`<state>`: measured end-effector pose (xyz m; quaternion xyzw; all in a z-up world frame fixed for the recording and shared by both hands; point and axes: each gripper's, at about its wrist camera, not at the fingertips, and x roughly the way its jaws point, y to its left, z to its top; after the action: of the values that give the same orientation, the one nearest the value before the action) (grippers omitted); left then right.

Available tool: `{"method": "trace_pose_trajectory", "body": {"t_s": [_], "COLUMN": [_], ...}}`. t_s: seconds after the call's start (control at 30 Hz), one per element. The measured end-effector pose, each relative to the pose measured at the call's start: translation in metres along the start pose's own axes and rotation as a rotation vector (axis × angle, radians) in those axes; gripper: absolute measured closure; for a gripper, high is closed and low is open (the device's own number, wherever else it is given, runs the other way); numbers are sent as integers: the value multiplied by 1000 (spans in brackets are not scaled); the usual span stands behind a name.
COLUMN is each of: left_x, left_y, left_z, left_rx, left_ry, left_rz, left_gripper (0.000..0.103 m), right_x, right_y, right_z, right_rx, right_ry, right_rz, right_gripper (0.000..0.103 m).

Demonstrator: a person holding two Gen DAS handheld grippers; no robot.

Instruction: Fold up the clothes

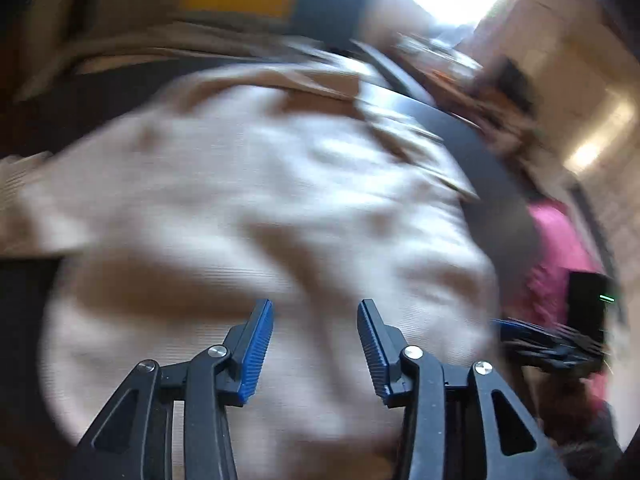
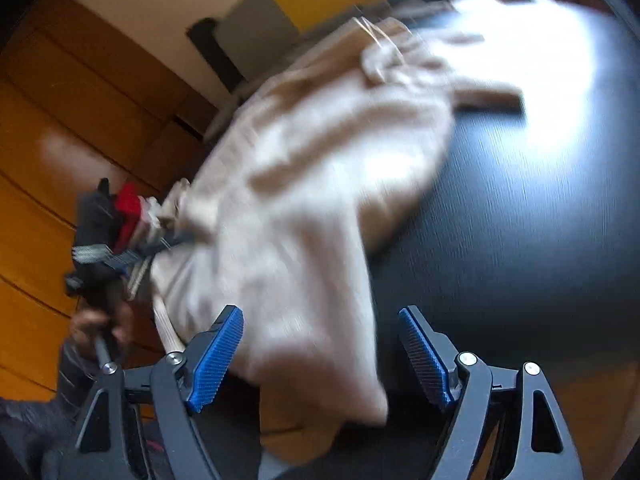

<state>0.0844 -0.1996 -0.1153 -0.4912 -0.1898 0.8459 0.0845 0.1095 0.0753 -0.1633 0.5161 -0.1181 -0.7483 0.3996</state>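
Now we see our left claw (image 1: 316,344) spread open just above a cream garment (image 1: 260,208), gripping nothing. Our right claw (image 2: 320,356) also gapes wide over the garment's hanging edge, pads apart from it. Cloth sprawls across the dark bench (image 2: 520,220).

Motion blur smeared the cream knitted garment (image 1: 256,200) in both views, hiding its shape. The other black gripper (image 2: 104,240) was too blurred to read. The dark round table (image 2: 520,220) ran past the edge.
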Motion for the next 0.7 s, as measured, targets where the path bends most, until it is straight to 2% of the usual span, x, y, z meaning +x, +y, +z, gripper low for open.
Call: {"method": "trace_pose_trajectory", "body": {"t_s": [0.1,0.17,0.23,0.3,0.43,0.53,0.6,0.7], "left_x": [15,31,48,70,93,102,107,111], "left_y": [-43,-71,-92,-103,-115,-120,-123,-127], "left_z": [8,16,23,34,43,46,47,45], "left_rx": [99,165,231,271,306,319,331,409], "left_ry": [70,124,170,250,357,428,468,489], "left_rz": [-155,-177,-170,-149,-157,-164,-160,-128], "left_gripper": [58,58,58,58,57,56,56,56], "right_x": [7,16,21,21,17,16,18,21], "right_y": [7,20,36,49,66,77,87,110], "right_z": [-14,-19,-23,-25,-28,-31,-33,-37], "right_rx": [-9,-48,-110,-155,-219,-268,-315,-404], "right_ry": [25,67,79,59,0,-39,-63,-97], "right_rz": [70,102,114,128,124,104,55,19], "right_gripper": [18,18,18,15,2,2,2,2]}}
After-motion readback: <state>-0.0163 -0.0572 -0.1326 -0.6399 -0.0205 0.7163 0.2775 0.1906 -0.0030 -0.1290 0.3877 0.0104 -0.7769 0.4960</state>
